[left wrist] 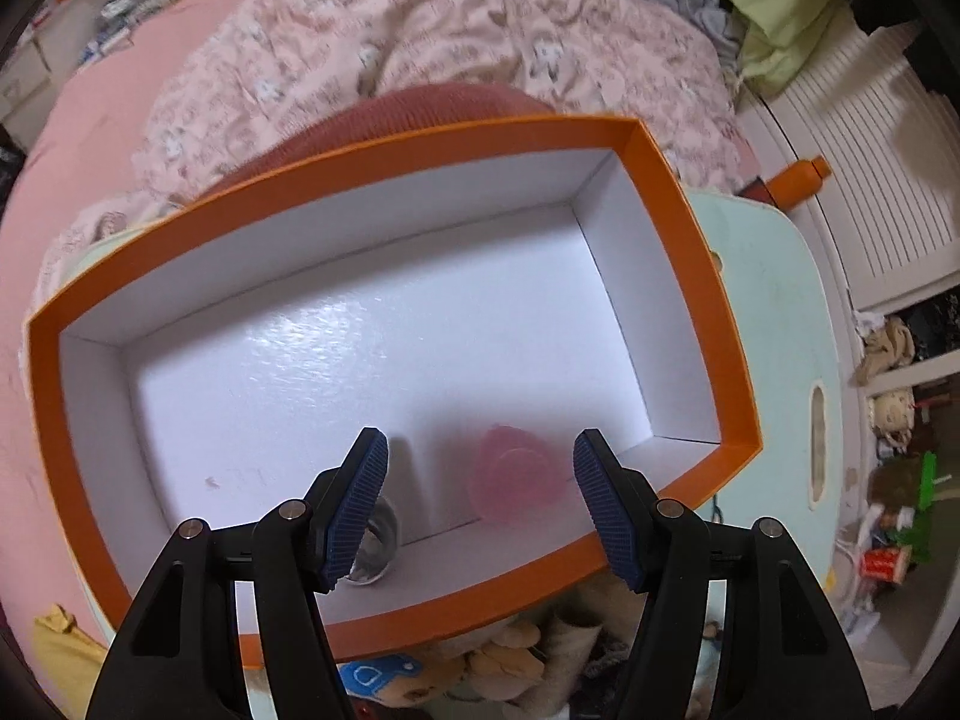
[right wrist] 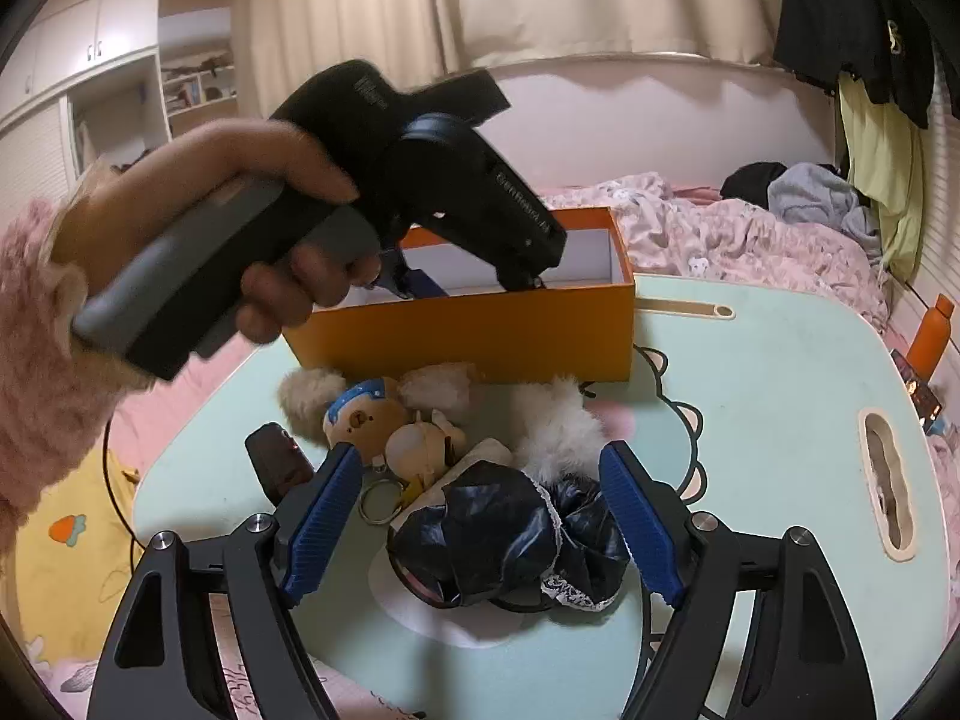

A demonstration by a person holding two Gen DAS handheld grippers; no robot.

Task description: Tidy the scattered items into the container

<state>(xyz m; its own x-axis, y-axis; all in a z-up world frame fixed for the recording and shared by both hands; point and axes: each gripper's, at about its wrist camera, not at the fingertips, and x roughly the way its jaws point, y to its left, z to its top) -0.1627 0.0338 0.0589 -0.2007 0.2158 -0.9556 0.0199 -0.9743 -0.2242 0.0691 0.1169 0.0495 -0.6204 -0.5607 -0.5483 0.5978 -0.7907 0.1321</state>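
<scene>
The orange box is made of matt cardboard outside, while its white lining is seen to be smooth and glossy, with glare at centre frame. Ribbed blue rubbery pads are carried on matt black plastic jaws. A black scrunchie of shiny, crinkled fabric edged with white lace is seen at lower centre, beside fluffy plush toys. The pale green desk looks smooth and matt.
</scene>
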